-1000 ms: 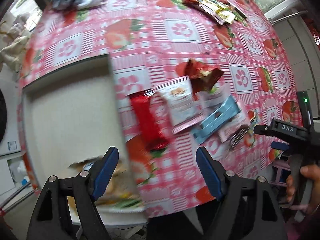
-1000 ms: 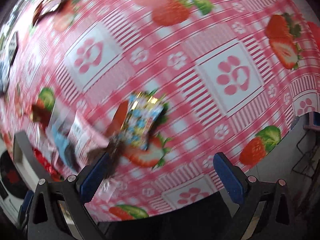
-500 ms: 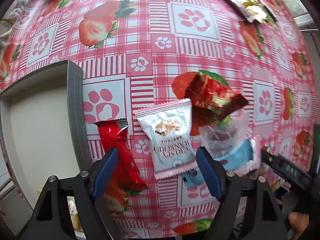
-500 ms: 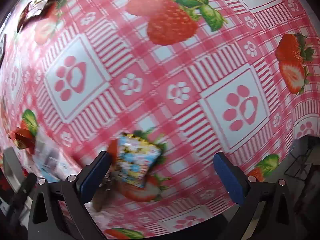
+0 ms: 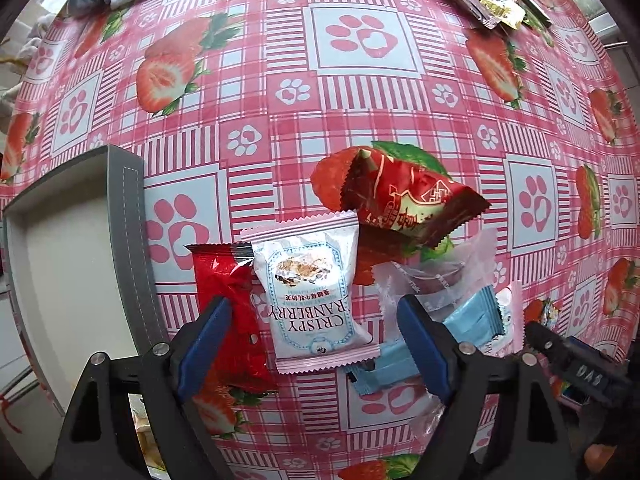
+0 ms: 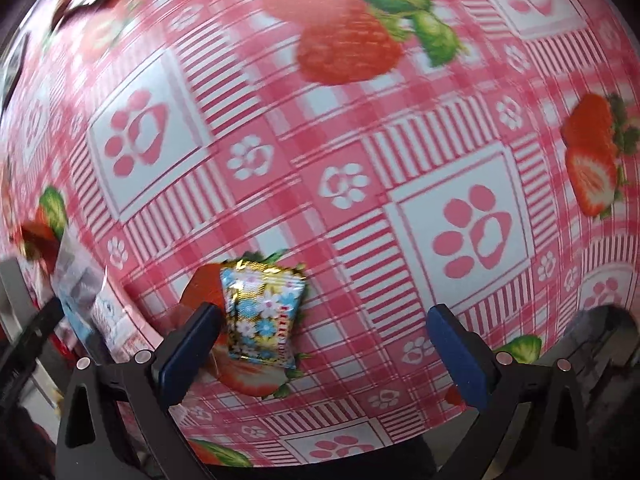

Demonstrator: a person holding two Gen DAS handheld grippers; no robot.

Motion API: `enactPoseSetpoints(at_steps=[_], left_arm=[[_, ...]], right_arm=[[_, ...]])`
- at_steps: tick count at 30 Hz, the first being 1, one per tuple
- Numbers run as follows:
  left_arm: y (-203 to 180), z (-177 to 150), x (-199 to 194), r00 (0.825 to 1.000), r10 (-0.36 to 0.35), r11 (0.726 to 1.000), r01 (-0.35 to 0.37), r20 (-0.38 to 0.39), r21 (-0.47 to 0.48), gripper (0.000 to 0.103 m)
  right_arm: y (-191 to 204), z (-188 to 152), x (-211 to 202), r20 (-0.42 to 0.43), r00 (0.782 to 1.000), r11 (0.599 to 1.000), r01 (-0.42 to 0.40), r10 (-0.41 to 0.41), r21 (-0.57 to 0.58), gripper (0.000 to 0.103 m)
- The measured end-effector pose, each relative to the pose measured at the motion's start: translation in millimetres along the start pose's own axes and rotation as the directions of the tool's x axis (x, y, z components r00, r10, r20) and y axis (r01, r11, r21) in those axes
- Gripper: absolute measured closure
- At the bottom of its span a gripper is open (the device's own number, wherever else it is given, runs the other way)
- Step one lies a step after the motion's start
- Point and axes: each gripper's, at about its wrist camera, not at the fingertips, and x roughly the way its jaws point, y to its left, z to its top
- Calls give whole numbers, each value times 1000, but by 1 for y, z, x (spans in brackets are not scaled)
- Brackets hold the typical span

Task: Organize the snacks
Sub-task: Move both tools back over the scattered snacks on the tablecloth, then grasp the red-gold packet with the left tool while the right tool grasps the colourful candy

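The desk, under a pink strawberry-and-paw cloth, carries everything. Against its near-left edge, left of the white packet, sits the grey tray, open and mostly bare, which I judge to be where the loose snacks are meant to go. The white packet lies flat in the middle of a loose heap and serves as the landmark here: the red bar lies touching its left side and partly under it, the dark red pouch sits tilted just beyond its far-right corner, a clear wrapper and a blue packet overlap to its right. A separate fan of flat sachets lies well beyond it at the far edge, seemingly already sorted. The left claw hangs point-down over the white packet, spread, its jaws having just widened, with the packet's near end between them but no pad pressing it; this looks like lining up for a pinch. The right claw, further right of the heap, is spread too and grips nothing; the small flowered candy lies flat just beside its left finger, likely its own next pick.
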Motion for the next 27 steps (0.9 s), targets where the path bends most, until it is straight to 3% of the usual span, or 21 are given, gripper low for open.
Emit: enactPoseSetpoints(at_steps=[5, 8, 16, 19, 21, 24, 27], left_arm=[[-24, 5, -4, 1000, -17, 1000, 17, 3, 26, 16], [-39, 9, -3, 1000, 11, 999, -11, 8, 41, 16], [-12, 2, -26, 997, -24, 999, 21, 79, 31, 16], [-14, 8, -36, 994, -25, 997, 17, 108, 72, 16], [-26, 11, -43, 991, -15, 991, -3, 135, 136, 16], [-57, 17, -50, 983, 8, 963, -58, 185, 263, 16], [-93, 25, -49, 971, 51, 900, -146, 234, 411, 16]], right_arm=[[-2, -6, -1, 2, 1000, 1000, -16, 16, -9, 0], [-4, -5, 1, -12, 1000, 1000, -16, 16, -12, 0], [-2, -4, 1, -14, 1000, 1000, -14, 14, -15, 0], [5, -10, 3, 4, 1000, 1000, -4, 4, -20, 1], [10, -17, -1, 23, 1000, 999, 0, 1, -40, 9], [17, -27, -8, 47, 999, 996, 8, -4, -89, 31], [24, -34, -16, 77, 997, 988, 19, -8, -150, 68]])
